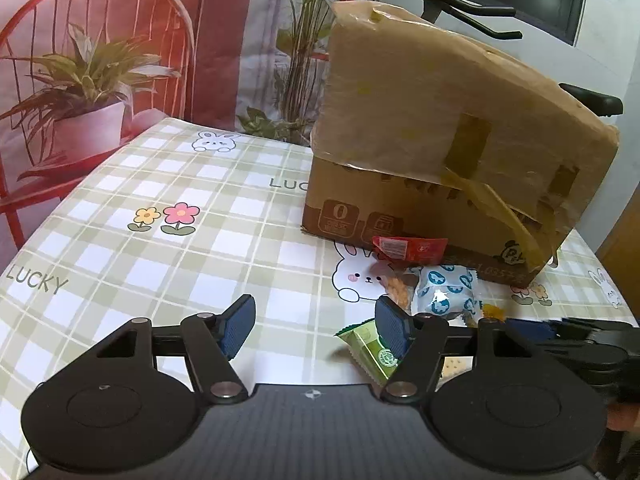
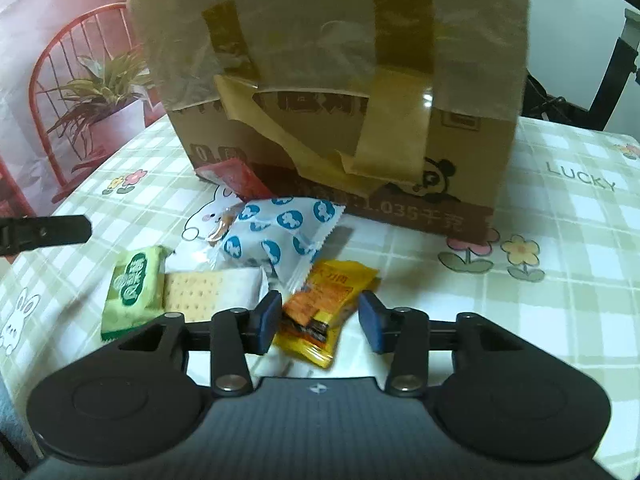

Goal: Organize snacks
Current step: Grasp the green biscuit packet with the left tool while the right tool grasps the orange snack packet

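Nearest the lens, the left tongs hang released over the checked surface, pads apart with only bare cloth between them; their right pad sits in front of the green packet, and whether it touches the packet cannot be told. Rightward in the snack heap come the cracker packet, the white packet with blue spots and, behind it against the box, the red packet. The right tongs straddle the yellow-orange packet, which lies flat on the cloth; the left pad is right at its edge, the right pad stands clear of it (so released, not grasping). Behind the heap the taped cardboard box stands toward the far edge of the surface.
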The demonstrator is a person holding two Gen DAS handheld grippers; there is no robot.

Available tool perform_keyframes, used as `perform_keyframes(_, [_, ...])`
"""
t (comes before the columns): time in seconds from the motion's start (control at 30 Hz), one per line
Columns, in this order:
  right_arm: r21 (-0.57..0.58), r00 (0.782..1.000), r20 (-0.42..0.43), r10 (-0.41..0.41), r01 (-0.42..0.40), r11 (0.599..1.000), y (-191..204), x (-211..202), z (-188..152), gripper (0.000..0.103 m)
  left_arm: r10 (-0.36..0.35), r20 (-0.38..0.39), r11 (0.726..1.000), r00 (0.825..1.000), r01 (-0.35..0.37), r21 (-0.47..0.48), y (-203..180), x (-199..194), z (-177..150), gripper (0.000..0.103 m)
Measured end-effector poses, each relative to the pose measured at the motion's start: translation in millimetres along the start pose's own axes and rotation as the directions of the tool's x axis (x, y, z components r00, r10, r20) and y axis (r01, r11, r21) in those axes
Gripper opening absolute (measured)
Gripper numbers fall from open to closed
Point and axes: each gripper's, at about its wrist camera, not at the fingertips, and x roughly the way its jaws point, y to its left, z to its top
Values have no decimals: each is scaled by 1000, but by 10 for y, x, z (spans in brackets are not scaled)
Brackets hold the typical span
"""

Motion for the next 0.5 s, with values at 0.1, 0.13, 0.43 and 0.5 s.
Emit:
perform_keyframes(0.1, [-30,1000,9,-27,27,999,61,67,23,49,1,-5,1000,1000,-1,8,-46,-14,-18,68])
perform_keyframes(0.13, [-42,999,11,-34,35,999,79,80,26,50,-1,-8,1000,1000,1,12,-61,-10,-23,68])
perform_keyframes(0.43, [-154,994,59,-92,100,983,29,-33,-139,38,-58,-43,998,997,59,15,-240,15,-109,69])
perform_keyframes(0.5, [-146,991,91,-96,109,983,-33,-98,-229,37,-72,-54,997,996,73,15,-282,34,-129,69])
